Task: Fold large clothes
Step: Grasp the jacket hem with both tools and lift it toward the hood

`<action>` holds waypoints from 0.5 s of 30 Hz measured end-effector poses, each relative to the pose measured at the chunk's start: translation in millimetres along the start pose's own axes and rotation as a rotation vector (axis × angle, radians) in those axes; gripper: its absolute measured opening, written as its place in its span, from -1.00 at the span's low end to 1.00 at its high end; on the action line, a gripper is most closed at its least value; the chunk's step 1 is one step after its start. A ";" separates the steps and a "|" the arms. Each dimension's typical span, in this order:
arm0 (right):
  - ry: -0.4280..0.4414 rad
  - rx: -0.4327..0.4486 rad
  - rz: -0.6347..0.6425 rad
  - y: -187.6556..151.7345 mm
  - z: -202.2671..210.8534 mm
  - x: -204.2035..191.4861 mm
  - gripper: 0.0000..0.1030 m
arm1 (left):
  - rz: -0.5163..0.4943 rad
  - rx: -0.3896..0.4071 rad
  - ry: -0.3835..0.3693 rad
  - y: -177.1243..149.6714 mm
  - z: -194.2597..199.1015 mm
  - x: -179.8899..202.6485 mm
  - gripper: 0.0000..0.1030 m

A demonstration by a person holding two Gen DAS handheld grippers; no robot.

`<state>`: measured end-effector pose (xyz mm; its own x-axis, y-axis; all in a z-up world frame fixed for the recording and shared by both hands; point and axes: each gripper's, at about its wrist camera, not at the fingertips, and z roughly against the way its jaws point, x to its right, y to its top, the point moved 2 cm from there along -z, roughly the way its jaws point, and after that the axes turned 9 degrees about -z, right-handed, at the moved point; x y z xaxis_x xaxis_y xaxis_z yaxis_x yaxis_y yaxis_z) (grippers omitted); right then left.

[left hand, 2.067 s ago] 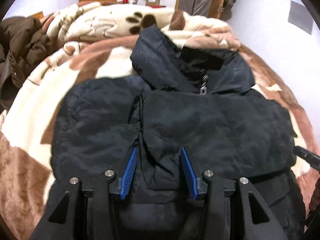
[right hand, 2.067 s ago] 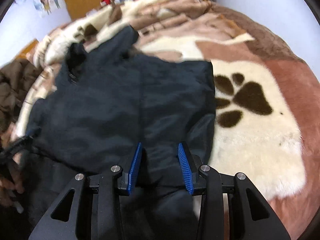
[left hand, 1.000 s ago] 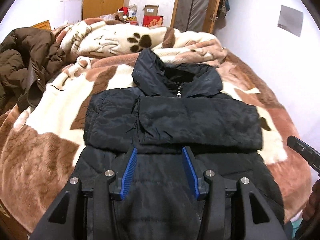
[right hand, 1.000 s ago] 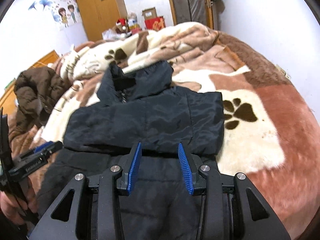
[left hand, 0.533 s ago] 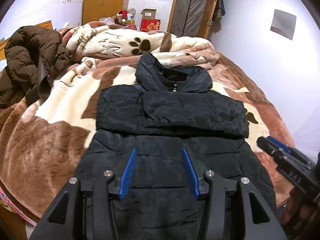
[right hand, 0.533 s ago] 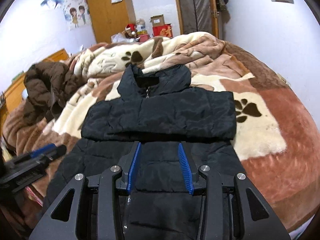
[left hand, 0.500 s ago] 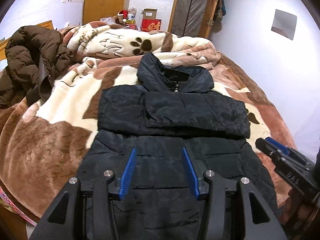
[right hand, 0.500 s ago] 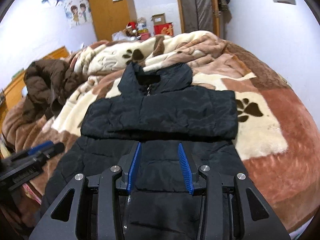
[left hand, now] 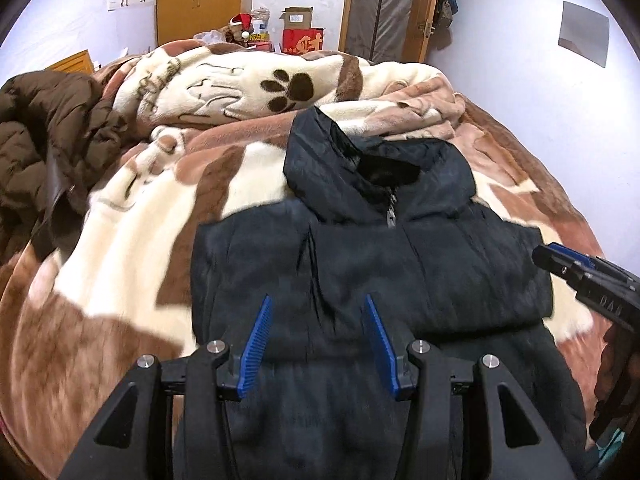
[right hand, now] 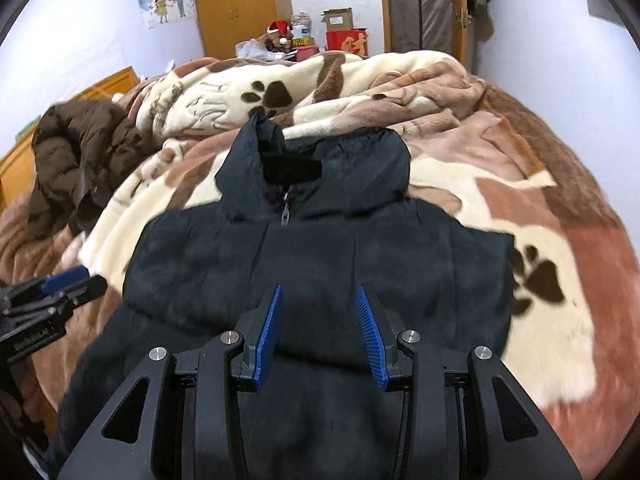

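A black puffer jacket (left hand: pixel 420 272) lies face up on the bed, collar at the far end, both sleeves folded across its chest. My left gripper (left hand: pixel 316 304) hovers over the jacket's left half near the lower edge of the folded sleeves; its blue pads stand open with nothing between them. My right gripper (right hand: pixel 319 292) hovers over the middle of the same jacket (right hand: pixel 320 240), also open and empty. Each gripper shows in the other's view: the right gripper (left hand: pixel 560 264) at the jacket's right edge, the left gripper (right hand: pixel 76 280) at its left edge.
A plush brown and cream paw-print blanket (left hand: pixel 132 248) covers the bed. A brown puffer coat (left hand: pixel 48 148) is heaped at the far left. A wardrobe (right hand: pixel 236 4) and boxes stand beyond the bed, and a white wall runs along the right.
Both grippers backed away from the jacket toward its hem, then moved in over it again. The jaws kept the same opening. The jacket has not moved.
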<state>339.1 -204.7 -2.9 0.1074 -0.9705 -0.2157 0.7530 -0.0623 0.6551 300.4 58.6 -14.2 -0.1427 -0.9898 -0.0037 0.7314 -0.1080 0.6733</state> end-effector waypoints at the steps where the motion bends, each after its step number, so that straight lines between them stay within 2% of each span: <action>1: -0.004 0.001 -0.001 10.8 -8.5 2.7 -0.23 | -0.004 -0.001 -0.003 8.8 -7.6 -2.3 -0.02; 8: -0.029 -0.024 0.012 69.8 -66.4 21.5 -0.22 | -0.010 0.027 -0.018 74.3 -61.3 -15.1 0.23; 11: -0.022 -0.050 -0.012 92.7 -93.4 34.3 0.01 | 0.001 0.019 -0.022 102.0 -91.7 -21.1 0.29; 15: -0.030 -0.061 -0.024 121.6 -122.9 50.0 0.03 | 0.014 -0.013 -0.016 135.5 -136.8 -28.0 0.31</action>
<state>515.8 -232.2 -23.0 0.0696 -0.9755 -0.2086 0.7936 -0.0726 0.6041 494.7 58.9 -24.0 -0.1432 -0.9895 0.0173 0.7419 -0.0958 0.6636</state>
